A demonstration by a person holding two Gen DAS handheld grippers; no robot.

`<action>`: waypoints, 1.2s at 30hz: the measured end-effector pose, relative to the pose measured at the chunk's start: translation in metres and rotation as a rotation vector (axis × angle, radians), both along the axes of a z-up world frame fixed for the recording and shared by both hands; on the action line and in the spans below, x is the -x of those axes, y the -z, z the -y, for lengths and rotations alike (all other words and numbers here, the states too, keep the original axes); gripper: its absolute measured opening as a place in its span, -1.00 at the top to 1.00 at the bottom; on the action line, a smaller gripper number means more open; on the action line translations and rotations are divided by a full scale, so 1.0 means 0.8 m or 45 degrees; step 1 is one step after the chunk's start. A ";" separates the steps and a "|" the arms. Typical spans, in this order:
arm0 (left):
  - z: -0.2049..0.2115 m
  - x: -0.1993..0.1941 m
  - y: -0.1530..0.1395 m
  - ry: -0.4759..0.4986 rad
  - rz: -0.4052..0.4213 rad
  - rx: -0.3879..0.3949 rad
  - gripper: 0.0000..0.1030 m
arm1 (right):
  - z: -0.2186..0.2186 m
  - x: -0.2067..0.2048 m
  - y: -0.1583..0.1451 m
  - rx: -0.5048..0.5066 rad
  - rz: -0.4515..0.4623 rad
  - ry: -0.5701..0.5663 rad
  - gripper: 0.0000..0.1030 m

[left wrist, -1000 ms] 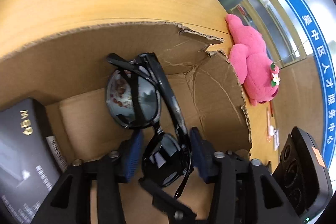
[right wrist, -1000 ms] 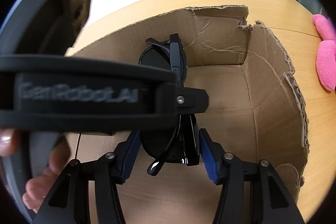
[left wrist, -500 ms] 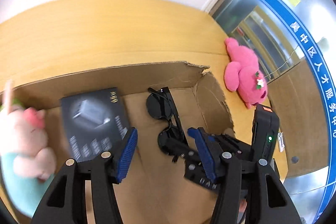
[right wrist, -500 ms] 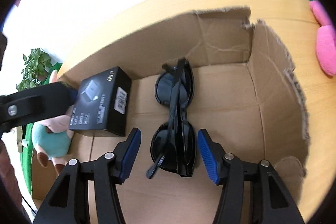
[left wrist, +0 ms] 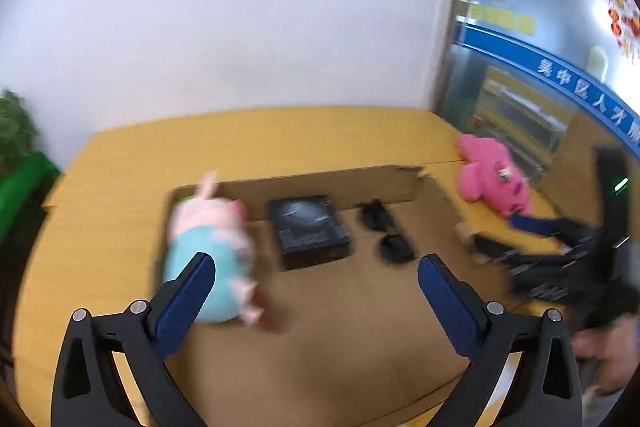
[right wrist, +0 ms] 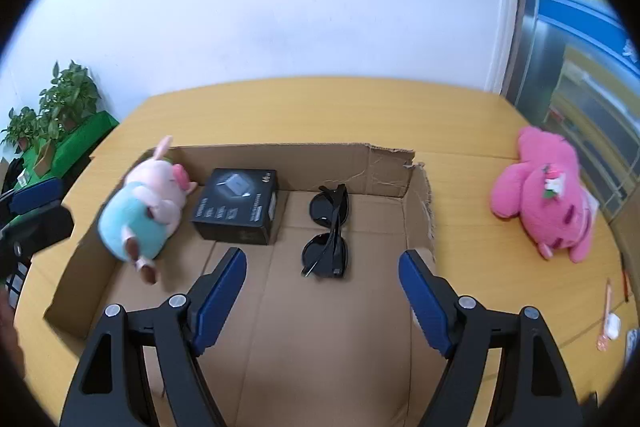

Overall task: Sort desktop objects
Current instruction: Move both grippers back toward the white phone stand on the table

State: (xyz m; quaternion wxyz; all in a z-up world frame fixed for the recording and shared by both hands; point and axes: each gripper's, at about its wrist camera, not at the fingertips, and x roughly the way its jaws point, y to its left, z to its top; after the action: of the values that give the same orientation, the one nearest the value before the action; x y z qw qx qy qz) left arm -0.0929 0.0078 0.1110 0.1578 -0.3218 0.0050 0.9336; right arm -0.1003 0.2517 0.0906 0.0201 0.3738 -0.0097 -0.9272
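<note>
I see the sunglasses [right wrist: 329, 230] lying folded on the floor of the open cardboard box [right wrist: 392, 163], black frame and dark lenses, one lens toward the far wall and the other toward me, a temple tip sticking out at the near end. To their left in the same box sits a black carton [right wrist: 237, 205] with pale print on its lid, close beside but apart from them. Further left, a plush pig [right wrist: 144, 211] in a pale blue top lies against the box's left wall, just beside the carton. The box rests on the yellow bench [right wrist: 460, 235]; its right wall is torn along the top.

My right hand-held gripper [right wrist: 322, 301] hangs above the near part of the box with its jaws opening, nothing between the blue pads. The sunglasses lie just beyond the gap, slightly left of its middle and clear of both pads.

My left hand-held gripper [left wrist: 316, 301] is wide apart, its jaws also opening and nothing in them. In its blurred view the sunglasses [left wrist: 384, 231] lie beyond the gap, toward the right pad, with the carton [left wrist: 310, 229] left of them.

A pink plush toy [right wrist: 548, 195] lies on the bench to the right, well apart from the box.
</note>
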 end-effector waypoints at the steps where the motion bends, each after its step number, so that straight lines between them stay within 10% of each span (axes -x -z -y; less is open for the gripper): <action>1: 0.012 -0.013 0.014 -0.049 -0.006 0.041 -0.99 | 0.001 -0.013 0.001 0.011 -0.004 0.000 -0.54; 13: 0.083 -0.088 0.125 -0.181 0.164 -0.031 -0.93 | -0.034 -0.085 0.099 0.080 0.141 0.054 -0.55; 36: 0.035 -0.151 0.106 -0.292 -0.062 0.047 -0.93 | -0.033 -0.111 0.110 -0.022 -0.076 -0.040 -0.67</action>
State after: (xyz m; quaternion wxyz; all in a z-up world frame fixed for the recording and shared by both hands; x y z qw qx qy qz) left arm 0.0282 -0.0205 0.0260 0.0436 -0.3003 -0.0107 0.9528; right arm -0.0119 0.2785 0.0028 0.0319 0.3463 0.0050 -0.9376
